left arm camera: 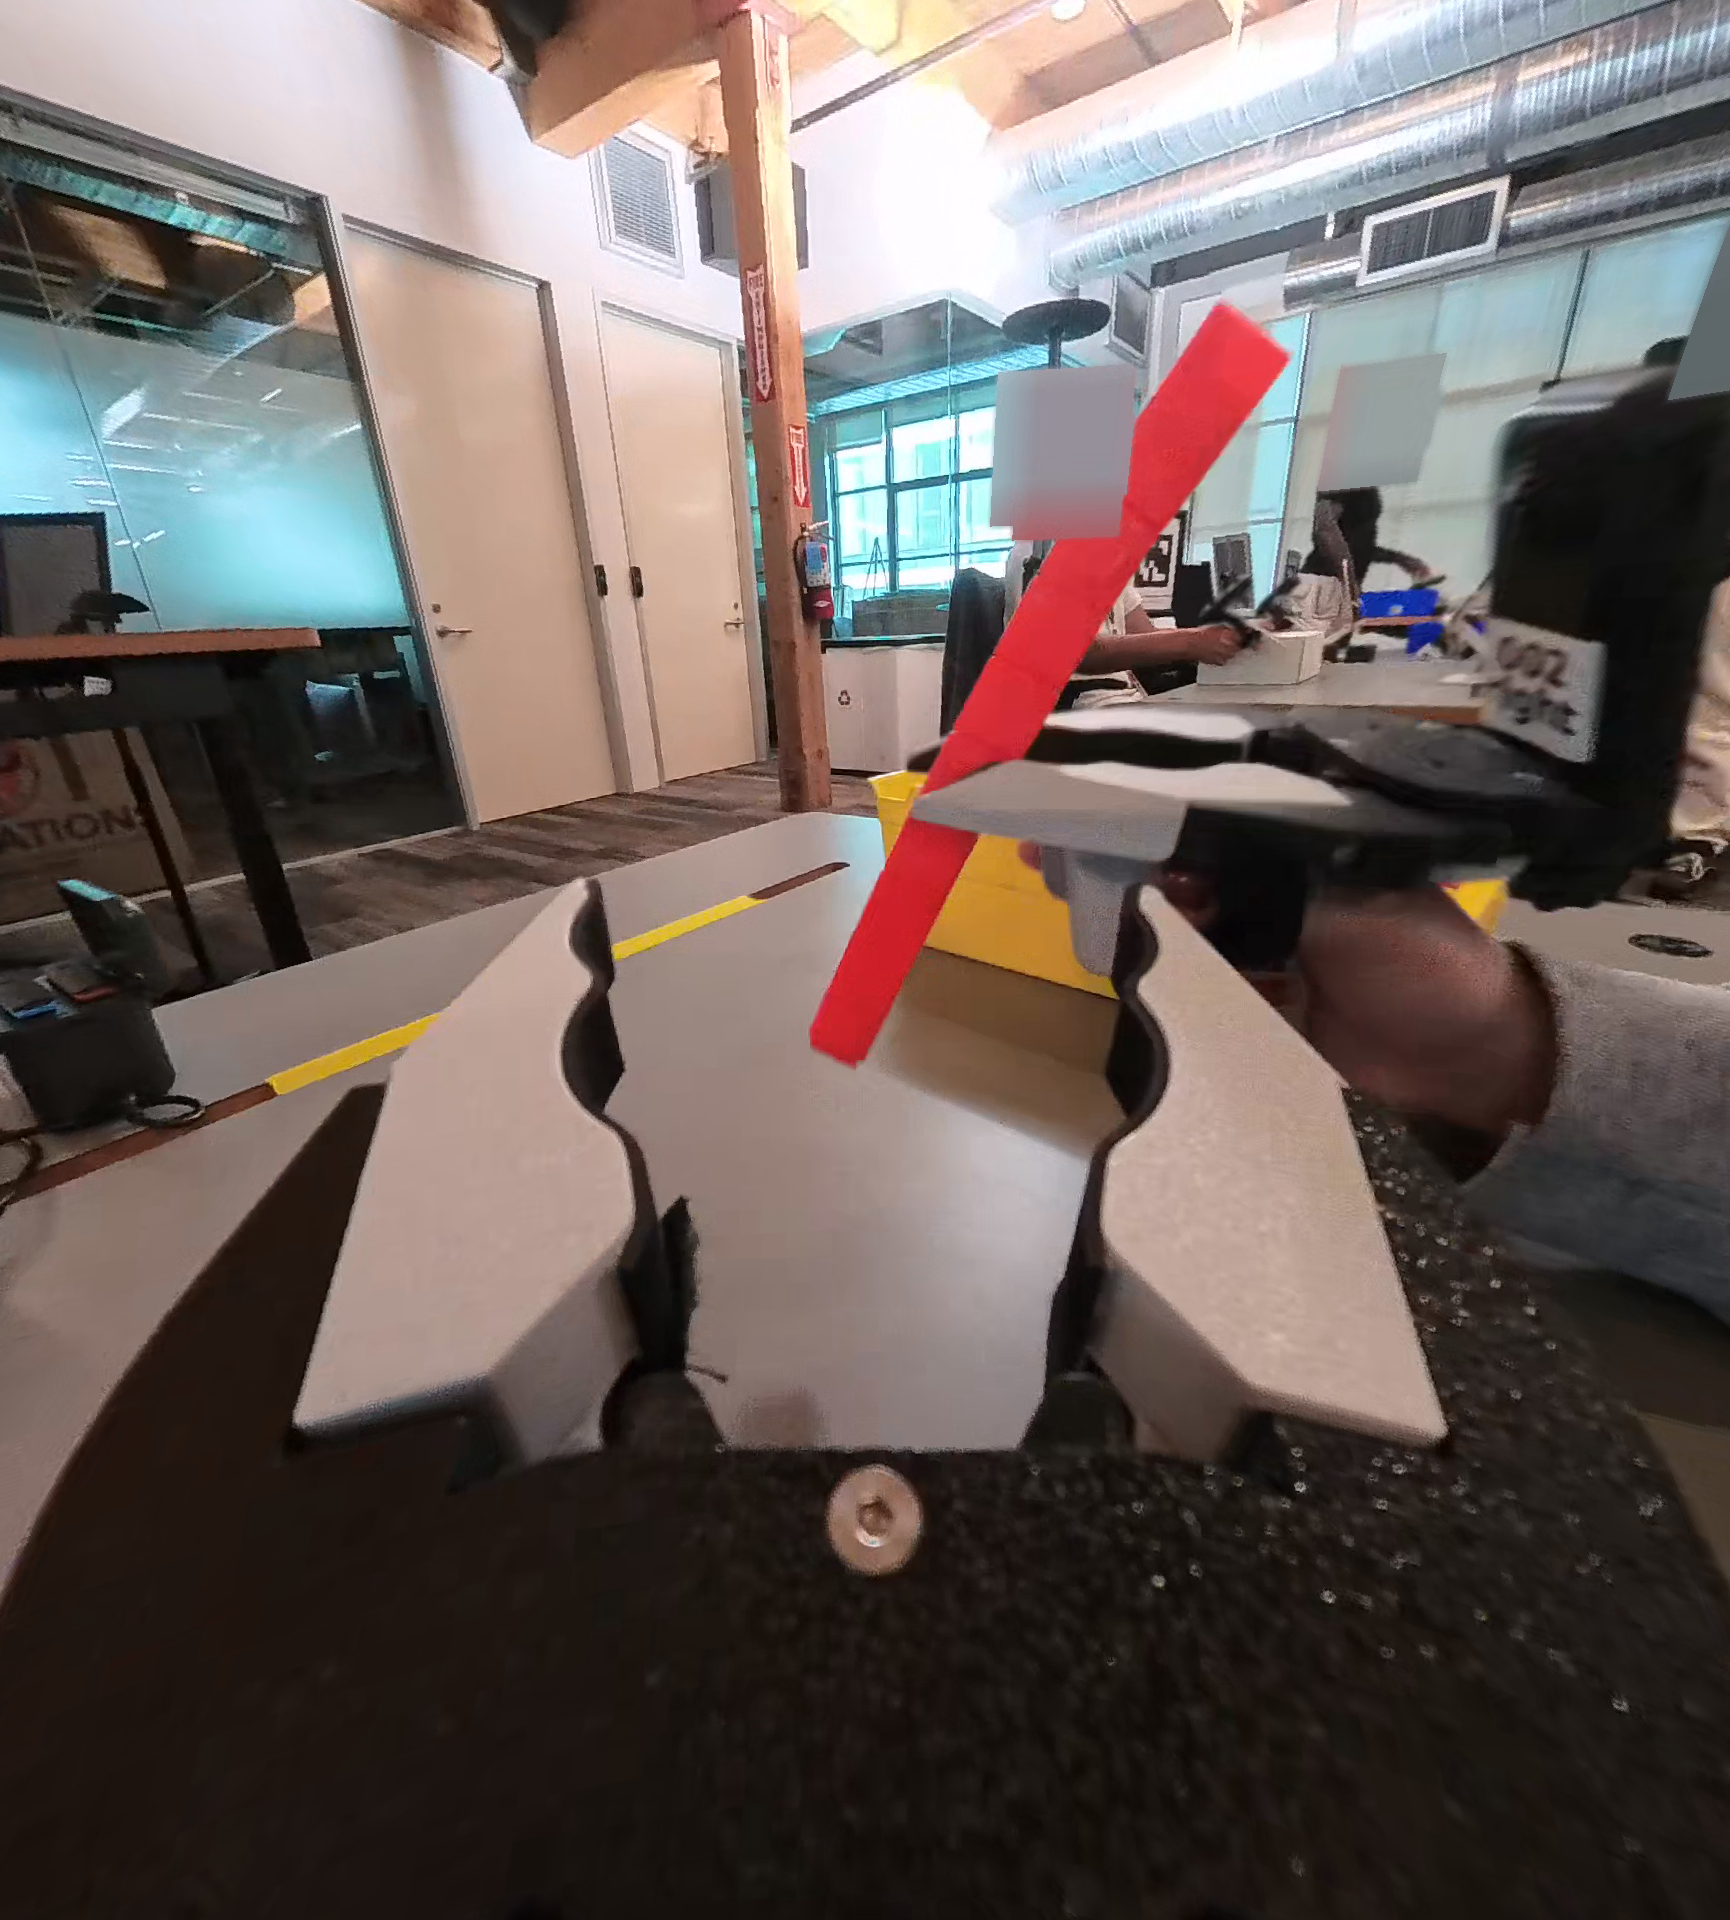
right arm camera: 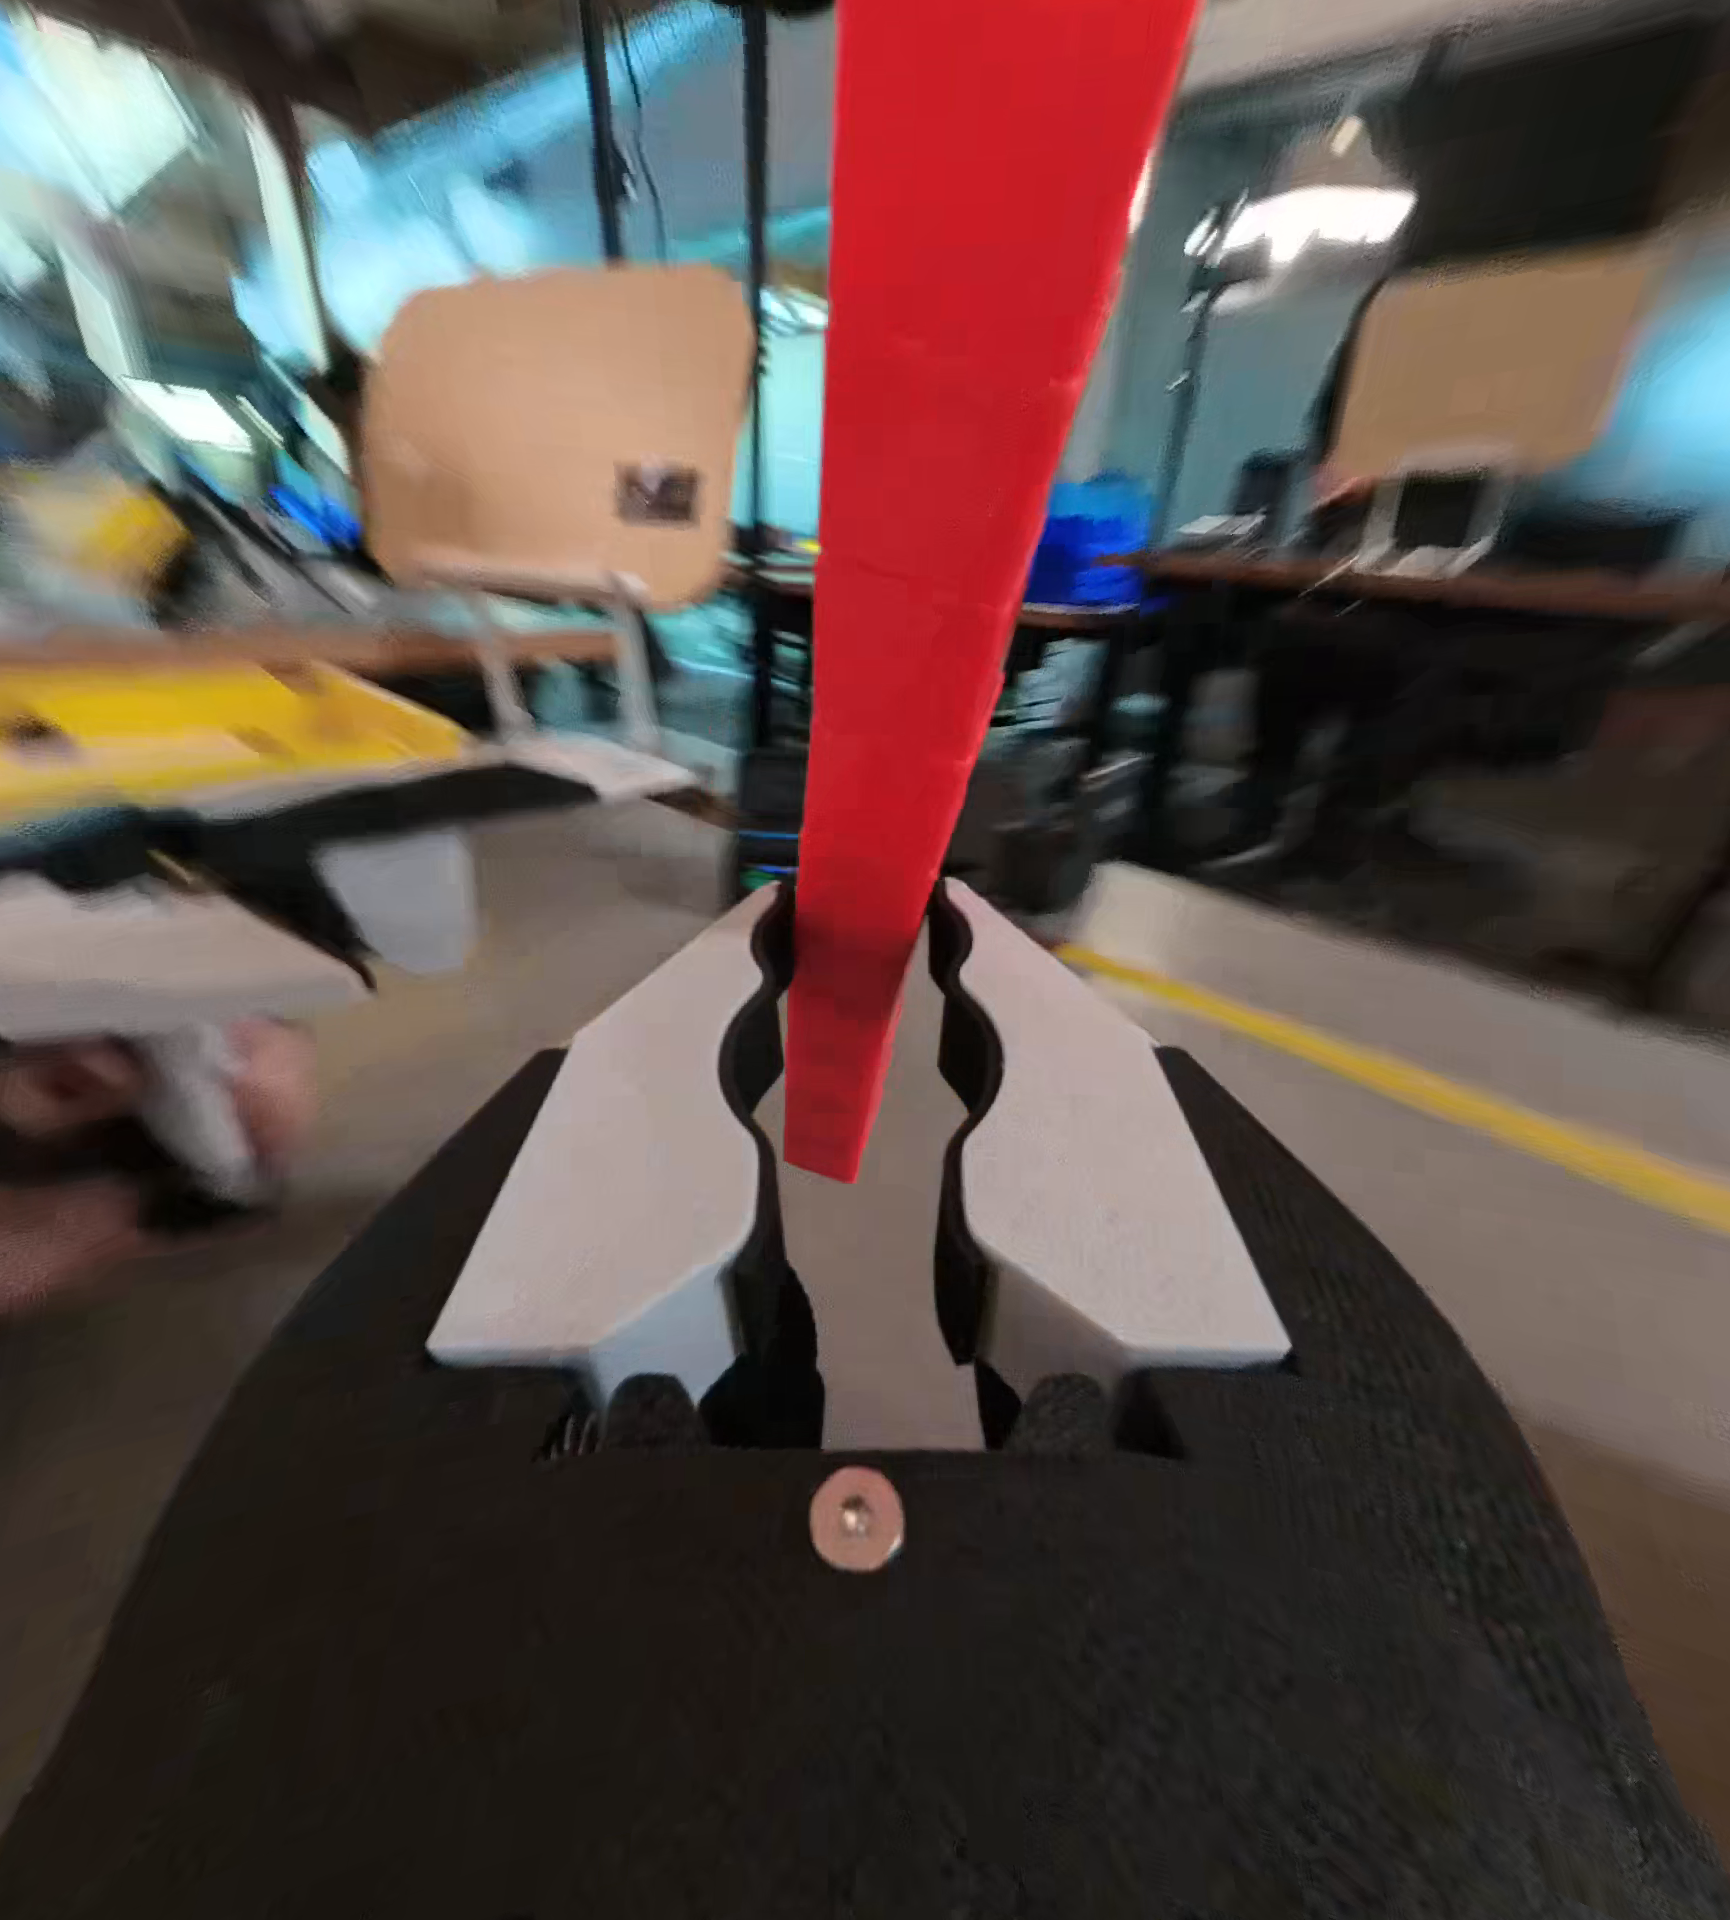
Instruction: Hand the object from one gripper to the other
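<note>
Right tool (right arm camera: 856, 914) pinching red bar (left arm camera: 1037, 665) low, leaning toward 1 o'clock; left tool (left arm camera: 866, 935) spread, sitting empty; bar looking light, stiff; taking hold at its free lower end seems best

The red bar (right arm camera: 928, 582) is cut off by the top edge in the right wrist view, its middle is hidden behind the right gripper (left arm camera: 928, 779) in the left wrist view, and the left gripper (right arm camera: 248, 914) is smeared by motion blur.

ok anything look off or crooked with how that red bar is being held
The red bar sits askew in the right gripper, pinched near its lower end, so most of it juts up at a slant. The left gripper is open, empty.
</note>
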`<state>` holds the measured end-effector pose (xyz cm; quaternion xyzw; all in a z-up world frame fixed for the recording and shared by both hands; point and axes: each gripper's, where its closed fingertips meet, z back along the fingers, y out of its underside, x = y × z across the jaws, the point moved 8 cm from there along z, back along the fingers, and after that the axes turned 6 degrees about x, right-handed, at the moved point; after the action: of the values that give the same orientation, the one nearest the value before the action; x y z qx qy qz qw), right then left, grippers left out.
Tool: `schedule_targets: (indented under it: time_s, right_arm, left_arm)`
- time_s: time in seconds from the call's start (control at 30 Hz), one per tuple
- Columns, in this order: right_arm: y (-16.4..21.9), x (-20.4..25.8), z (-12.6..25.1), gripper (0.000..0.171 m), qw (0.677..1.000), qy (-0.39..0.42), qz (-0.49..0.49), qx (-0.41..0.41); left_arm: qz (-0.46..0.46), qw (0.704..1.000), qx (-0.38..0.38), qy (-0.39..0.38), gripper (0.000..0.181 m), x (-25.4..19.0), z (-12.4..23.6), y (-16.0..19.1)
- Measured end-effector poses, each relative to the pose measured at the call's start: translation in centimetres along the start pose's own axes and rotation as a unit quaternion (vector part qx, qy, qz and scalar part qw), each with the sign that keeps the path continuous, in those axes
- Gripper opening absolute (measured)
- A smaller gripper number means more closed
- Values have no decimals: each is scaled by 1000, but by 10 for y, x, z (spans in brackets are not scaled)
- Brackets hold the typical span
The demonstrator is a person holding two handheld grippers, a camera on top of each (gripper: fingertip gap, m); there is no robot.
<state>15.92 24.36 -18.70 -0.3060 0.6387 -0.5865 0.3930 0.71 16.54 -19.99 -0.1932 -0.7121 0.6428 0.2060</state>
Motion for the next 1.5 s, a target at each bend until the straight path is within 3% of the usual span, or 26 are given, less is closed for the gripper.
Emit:
schedule_targets:
  time_s: [0.07, 0.2, 0.4, 0.5, 0.57, 0.67, 0.73, 0.83, 0.9, 1.0, 1.07, 1.17, 1.23, 1.27, 1.37, 1.43, 1.5]
  right_arm:
    - [-2, 8, 2, 24, 983, 76, 165, 2]
    - [5, 30, -1, 24, 901, 153, 406, 5]
    - [17, 47, -8, 24, 844, 150, 515, 8]
    - [18, 48, -7, 24, 845, 146, 514, -2]
    - [14, 48, -6, 24, 872, 144, 468, -21]
    - [10, 42, -7, 61, 912, 130, 388, -12]
    - [11, 38, -7, 74, 913, 132, 385, -5]
    - [15, 37, -8, 77, 895, 142, 423, 3]
    - [18, 39, -9, 71, 878, 147, 455, 8]
    - [18, 42, -5, 31, 850, 168, 499, -11]
    - [19, 44, -6, 25, 852, 150, 501, 3]
    - [20, 40, -8, 22, 871, 128, 472, 44]
    - [21, 34, -8, 21, 879, 122, 456, 73]
    - [23, 31, -8, 21, 879, 120, 452, 91]
    - [28, 25, -9, 21, 871, 114, 459, 136]
    - [33, 24, -11, 21, 860, 108, 473, 157]
    - [37, 27, -12, 21, 850, 99, 490, 167]
  left_arm:
    - [-25, 1000, 1, 0, 91, -8, -2, -1]
    - [-138, 990, 2, -14, 76, -33, -6, -5]
    - [-226, 974, -3, -31, 35, -54, -8, -6]
    - [-212, 976, -18, -42, 21, -51, -3, -11]
    - [-159, 986, -39, -34, 20, -44, 0, -15]
    - [-55, 996, -72, -22, 20, -27, 6, -16]
    - [29, 994, -104, 2, 20, -14, 12, -16]
    - [144, 977, -146, 58, 20, 3, 18, -14]
    - [203, 963, -146, 100, 19, 11, 17, -10]
    - [259, 945, -136, 147, 20, 17, 14, -5]
    - [270, 942, -134, 150, 20, 21, 15, -4]
    - [175, 980, -79, 58, 45, 26, 18, -8]
    - [-1, 998, -5, -59, 63, 25, 23, -11]
    - [-111, 986, 33, -122, 72, 22, 26, -12]
    - [-399, 881, 107, -229, 99, 3, 26, -6]
    - [-522, 803, 154, -244, 92, -9, 17, 4]
    - [-591, 745, 204, -231, 86, -16, 4, 18]
